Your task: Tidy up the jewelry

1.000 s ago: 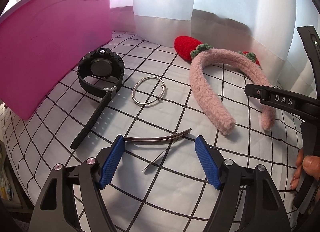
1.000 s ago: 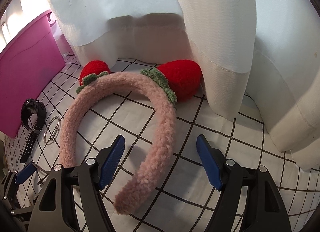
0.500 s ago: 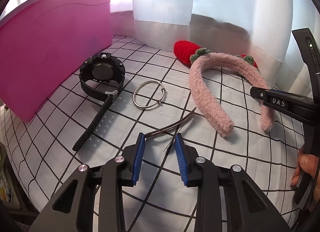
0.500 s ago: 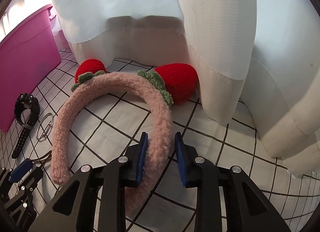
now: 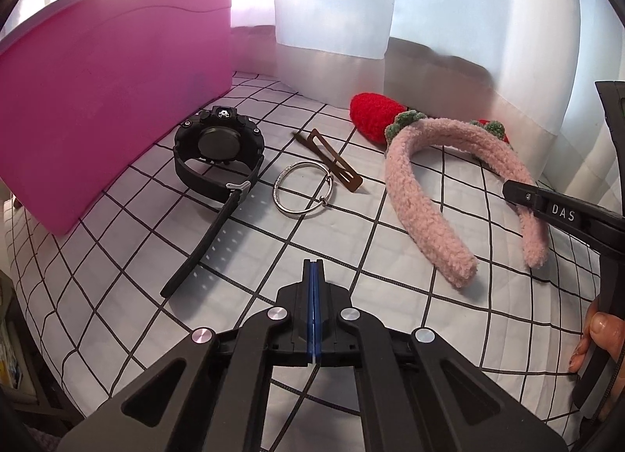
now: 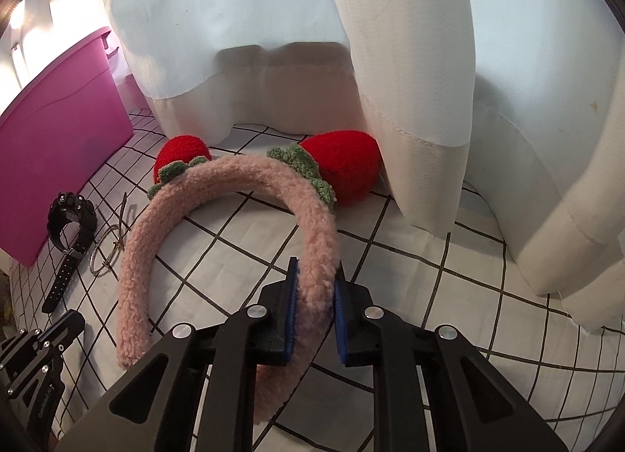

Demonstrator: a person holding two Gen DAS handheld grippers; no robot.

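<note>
Headband: we saw the fuzzy pink headband [image 6: 234, 186] lying on the checked sheet [image 6: 410, 257], one of its arms running straight back between the pads of the right tool [image 6: 312, 288].
Right tool: we found its jaws had just been closing, and the blue pads pressed the pink arm from both sides, holding it.
Strawberries: two red knitted strawberries [image 6: 343, 167] sat on the far curve of the band, ahead of the right tool, close to the white curtain [image 6: 390, 42].
Left tool: we saw the left tool [image 5: 313, 276] with its blue pads fully together and nothing between them, hovering over bare sheet.
Hair clip: the thin brown clip [image 5: 332, 161] lay ahead of the left tool, one end touching the ring.
Ring: a silver ring [image 5: 304, 192] lay ahead of the left tool, between the watch and the headband.
Watch: a black wristwatch [image 5: 216, 155] lay ahead and to the left, its strap trailing back toward the tool.
Bin: a pink bin [image 5: 109, 73] stood farther left, just beyond the watch.
Person: we glimpsed fingers [image 5: 597, 335] on the right tool's grip at the right edge of the left view.
</note>
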